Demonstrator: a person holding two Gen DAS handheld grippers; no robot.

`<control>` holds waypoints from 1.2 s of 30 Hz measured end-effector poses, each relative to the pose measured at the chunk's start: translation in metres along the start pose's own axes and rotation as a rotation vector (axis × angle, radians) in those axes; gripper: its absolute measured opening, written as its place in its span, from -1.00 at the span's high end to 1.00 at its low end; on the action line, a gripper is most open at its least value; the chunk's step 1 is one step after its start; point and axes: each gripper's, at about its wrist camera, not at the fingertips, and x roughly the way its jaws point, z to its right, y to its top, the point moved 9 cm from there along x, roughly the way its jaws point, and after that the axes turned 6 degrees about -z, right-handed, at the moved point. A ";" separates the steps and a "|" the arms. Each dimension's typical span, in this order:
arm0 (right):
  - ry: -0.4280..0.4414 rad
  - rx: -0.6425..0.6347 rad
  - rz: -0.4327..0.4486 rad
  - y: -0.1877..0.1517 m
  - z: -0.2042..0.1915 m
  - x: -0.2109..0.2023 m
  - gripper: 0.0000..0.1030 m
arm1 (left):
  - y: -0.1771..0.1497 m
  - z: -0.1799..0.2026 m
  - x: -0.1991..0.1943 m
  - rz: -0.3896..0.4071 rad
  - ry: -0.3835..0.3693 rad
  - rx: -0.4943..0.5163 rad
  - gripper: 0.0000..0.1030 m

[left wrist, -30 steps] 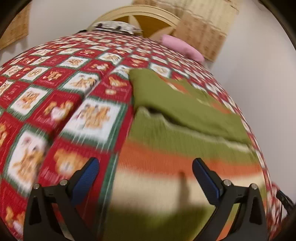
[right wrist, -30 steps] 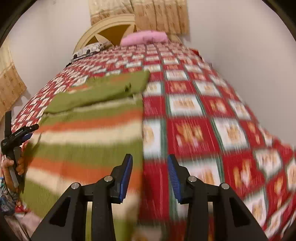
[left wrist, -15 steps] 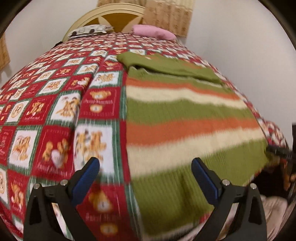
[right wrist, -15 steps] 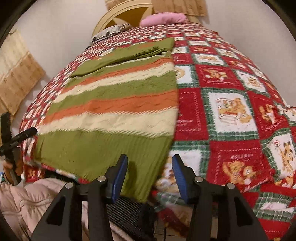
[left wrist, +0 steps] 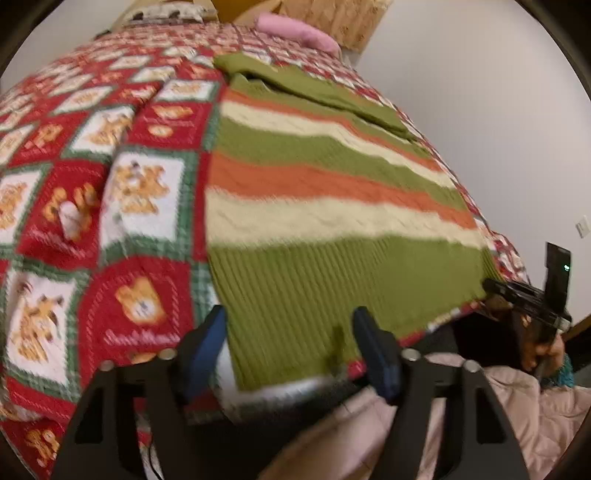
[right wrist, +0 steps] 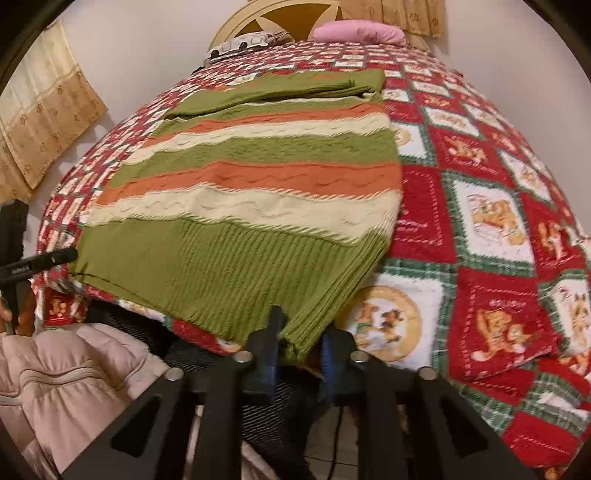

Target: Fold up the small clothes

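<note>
My right gripper (right wrist: 297, 350) is pinched onto the near corner of the one green, orange and cream striped knitted sweater (right wrist: 255, 177), right at its ribbed green hem, with the cloth bunched between the blue pads. That sweater lies flat ahead of me on the bed, over a red, white and green patchwork quilt with teddy bear squares (right wrist: 491, 229), stretching away from my fingers toward the headboard, with a green sleeve folded across its far end.

My left gripper (left wrist: 291, 354) hangs spread wide, holding nothing, just over the hem's other end; the sweater (left wrist: 325, 206) edge runs between and beyond its two blue pads (left wrist: 376, 354). The picture here is a bit blurred.

Counting what's out there: one sweater, one quilt (left wrist: 122, 184), one pink pillow (right wrist: 358, 32) far ahead by the cream headboard (right wrist: 280, 18), and one patterned black-and-white pillow (right wrist: 247, 41) to the left of it. Two beige curtains too, one (right wrist: 40, 122) off to my left, one behind the pink pillow. Below both grippers, a pale pink quilted jacket (right wrist: 70, 384).
</note>
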 end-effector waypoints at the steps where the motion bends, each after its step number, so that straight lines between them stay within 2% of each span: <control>1: 0.004 0.005 0.005 0.000 0.001 0.001 0.65 | -0.001 0.001 0.001 -0.003 0.014 0.010 -0.26; 4: 0.033 0.027 0.018 0.000 0.002 0.000 0.65 | -0.003 0.004 0.002 0.004 0.036 0.016 -0.25; 5: 0.036 0.030 0.018 0.000 0.002 0.000 0.67 | -0.003 0.004 0.002 0.005 0.036 0.009 -0.14; 7: 0.041 0.030 0.012 -0.001 0.001 0.000 0.81 | -0.002 0.001 0.003 0.003 0.039 -0.015 0.31; 8: 0.063 0.038 0.005 -0.001 0.000 0.000 0.86 | -0.003 -0.001 0.004 -0.011 0.036 -0.030 0.74; 9: 0.084 0.052 0.005 -0.001 0.001 -0.001 0.87 | -0.001 -0.004 0.005 -0.023 0.022 -0.047 0.79; 13: 0.168 0.104 0.030 0.008 0.001 -0.014 0.88 | 0.005 -0.007 0.000 -0.026 -0.045 -0.110 0.80; 16: 0.242 0.122 0.079 0.026 -0.002 -0.035 0.88 | 0.021 0.001 -0.014 0.006 -0.126 -0.132 0.80; 18: 0.288 0.139 0.119 0.046 -0.002 -0.049 0.88 | 0.040 0.009 -0.025 0.036 -0.160 -0.116 0.80; 22: 0.365 0.202 0.194 0.093 0.004 -0.065 0.88 | 0.088 0.015 -0.036 0.080 -0.164 -0.086 0.80; 25: 0.355 0.234 0.234 0.132 0.015 -0.060 0.89 | 0.124 0.011 -0.034 0.117 -0.149 -0.073 0.84; 27: 0.352 0.271 0.239 0.155 0.024 -0.046 0.89 | 0.150 0.002 -0.026 0.136 -0.112 -0.066 0.85; 30: 0.320 0.309 0.231 0.178 0.036 -0.023 0.89 | 0.180 -0.011 -0.007 0.137 -0.097 -0.084 0.85; 33: 0.275 0.361 0.199 0.190 0.050 0.012 0.89 | 0.197 -0.024 -0.002 0.155 -0.020 -0.068 0.85; 36: 0.207 0.388 0.147 0.189 0.062 0.045 0.89 | 0.199 -0.025 -0.010 0.166 -0.064 -0.037 0.83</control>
